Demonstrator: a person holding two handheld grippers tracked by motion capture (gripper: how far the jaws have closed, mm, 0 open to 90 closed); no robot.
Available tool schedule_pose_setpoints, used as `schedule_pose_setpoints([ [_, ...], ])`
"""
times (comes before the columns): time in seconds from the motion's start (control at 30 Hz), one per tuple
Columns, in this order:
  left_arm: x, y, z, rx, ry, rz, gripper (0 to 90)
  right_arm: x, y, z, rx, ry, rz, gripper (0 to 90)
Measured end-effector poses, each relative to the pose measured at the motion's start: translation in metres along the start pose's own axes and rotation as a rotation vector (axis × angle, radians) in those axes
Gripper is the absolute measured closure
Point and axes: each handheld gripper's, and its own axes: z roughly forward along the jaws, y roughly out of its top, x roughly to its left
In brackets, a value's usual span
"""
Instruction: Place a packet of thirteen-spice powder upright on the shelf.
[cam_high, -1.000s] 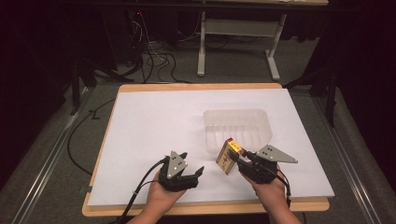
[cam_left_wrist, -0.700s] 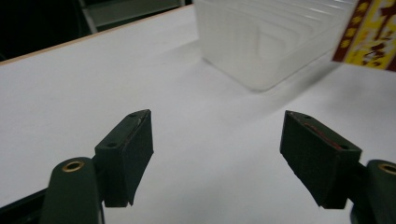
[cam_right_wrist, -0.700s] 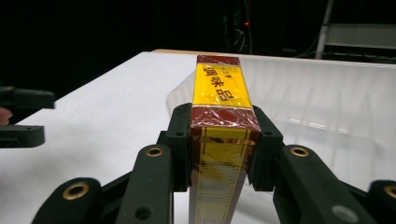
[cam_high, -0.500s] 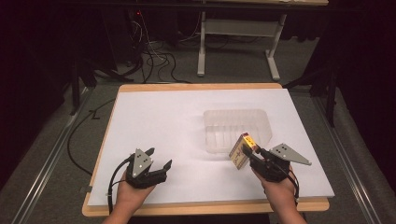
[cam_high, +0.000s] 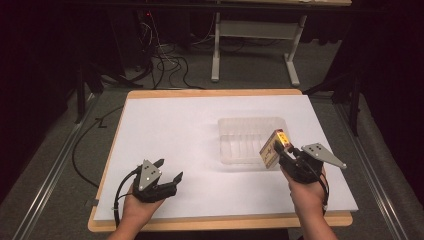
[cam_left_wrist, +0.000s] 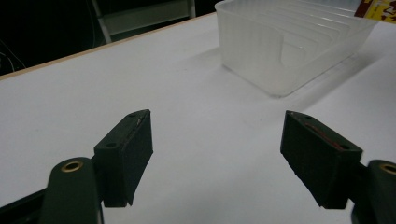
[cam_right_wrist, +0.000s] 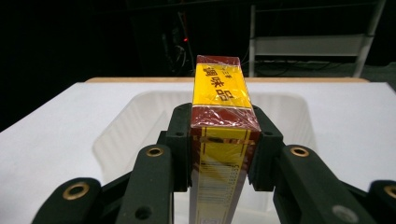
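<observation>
Yellow-red box (cam_right_wrist: 219, 135) clamped in right gripper (cam_right_wrist: 219, 149) above clear tray (cam_high: 250, 126)

The box (cam_right_wrist: 219, 116) bears red Chinese characters, seemingly "调味品", on its yellow top panel.

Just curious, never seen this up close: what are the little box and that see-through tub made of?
The box looks like printed cardboard in glossy film: the wrap wrinkles and glints. The tub seems frosted translucent plastic; moulded ribs show through its wall.
</observation>
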Motion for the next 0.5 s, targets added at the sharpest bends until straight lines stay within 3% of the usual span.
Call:
schedule_pose_setpoints([
  [0.2, -0.001, 0.0, 0.0, -0.007, 0.011, -0.003, 25.9, 0.004, 0.018, 0.018, -0.026, -0.075, 0.001, 67.9],
  [0.37, -0.002, -0.001, -0.005, -0.026, 0.032, 0.009, 26.0, 0.014, 0.023, 0.034, -0.023, -0.087, -0.008, 67.9],
  [0.5, 0.0, -0.001, -0.006, -0.027, 0.033, -0.003, 26.0, 0.018, 0.023, 0.048, -0.014, -0.101, -0.003, 67.9],
])
